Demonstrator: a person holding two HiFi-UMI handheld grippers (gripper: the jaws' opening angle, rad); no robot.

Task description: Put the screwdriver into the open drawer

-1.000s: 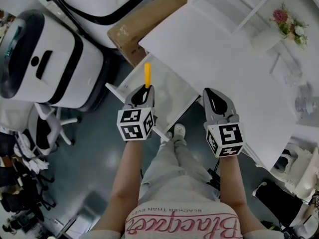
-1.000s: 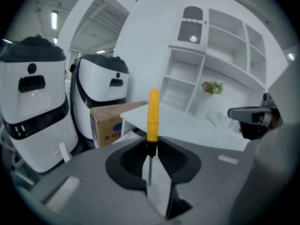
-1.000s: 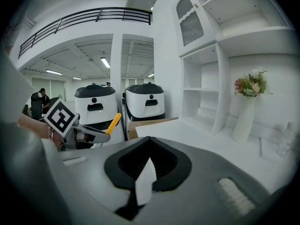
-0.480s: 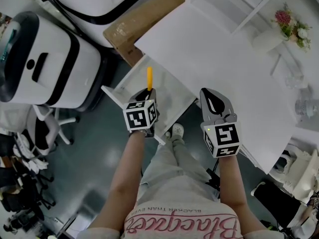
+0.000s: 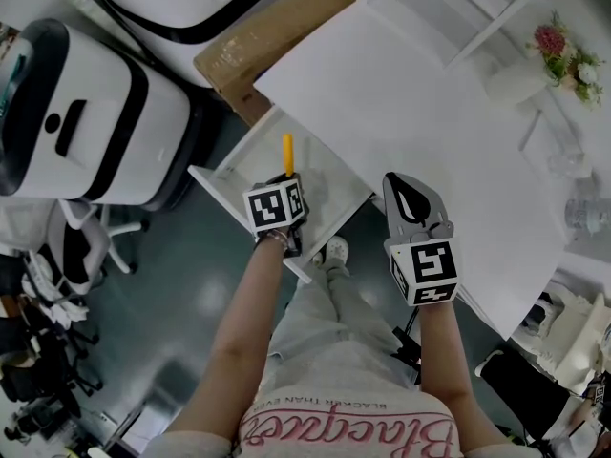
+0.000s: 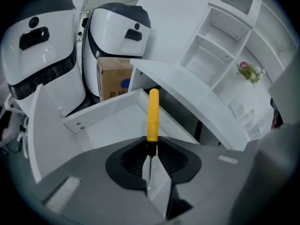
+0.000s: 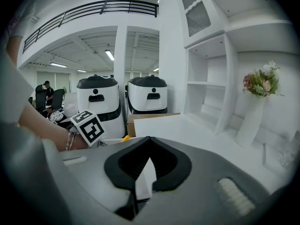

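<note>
My left gripper (image 5: 286, 176) is shut on a screwdriver (image 5: 287, 151) at the black collar below its yellow handle, which points away from me. It hangs tilted down over the inside of the open white drawer (image 5: 329, 198), which is pulled out from under the white desk. The left gripper view shows the handle (image 6: 153, 114) above the drawer floor (image 6: 110, 125), with the thin shaft running back between the pads of the left gripper (image 6: 151, 142). My right gripper (image 5: 408, 185) hovers at the desk's edge, right of the drawer; its jaws (image 7: 149, 142) meet at the tips with nothing in them.
The white desk (image 5: 420, 103) runs back and right, with a shelf unit and a vase of flowers (image 5: 565, 57) on it. A cardboard box (image 5: 272, 36) stands behind the drawer. Large white machines (image 5: 91, 113) stand left. The person's legs and a shoe (image 5: 342, 249) are under the drawer.
My left gripper has sunk and tipped down with the screwdriver, so that the yellow handle now sits lower over the drawer. The right gripper has stayed about where it was.
</note>
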